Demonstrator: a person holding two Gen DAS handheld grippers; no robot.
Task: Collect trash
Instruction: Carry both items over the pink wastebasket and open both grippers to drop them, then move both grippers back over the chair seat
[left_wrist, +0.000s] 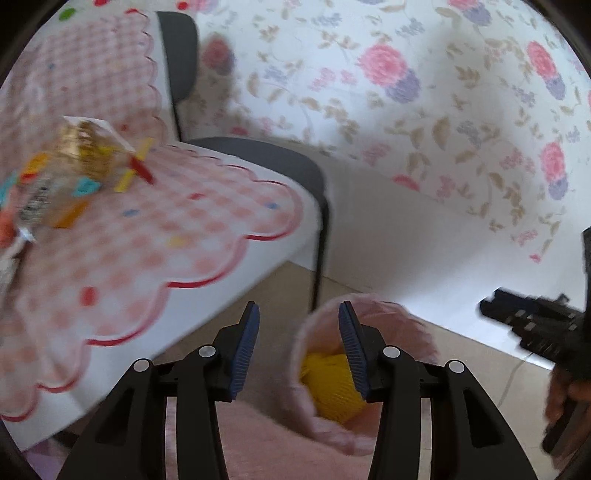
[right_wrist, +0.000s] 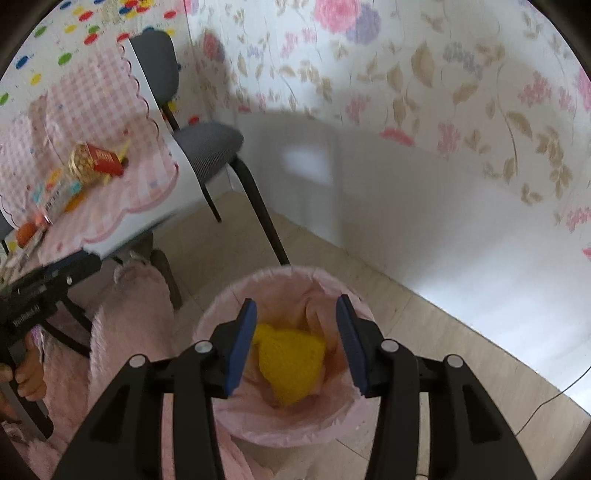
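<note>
Right wrist view looks down along the right tool (right_wrist: 295, 332), whose blue pads stand apart with nothing between them; it hangs straight over the mouth of the pink-lined bin (right_wrist: 229, 417), the sensible place to let trash drop. Inside the bin lies a yellow foam net (right_wrist: 291, 365), resting low against the liner, apparently already collected. The left tool (left_wrist: 299, 350) is likewise released and empty, its pads parted; it hovers at the bin's left rim, between the bin and the desk's near edge, so either side is within reach. To the left, a pink fluffy sleeve or garment lies close beside the bin. Farther left and farther away, the desk (left_wrist: 258, 266) carries a pink checked mat, and on it the remaining trash sits in a loose cluster: a red and gold snack box (right_wrist: 96, 164) and, nearer the left edge, a colourful wrapper (right_wrist: 55, 195), too blurred to read. A grey chair (right_wrist: 207, 144) stands tucked against the desk's far side. Judging by this, the next pickup lies on the mat.
</note>
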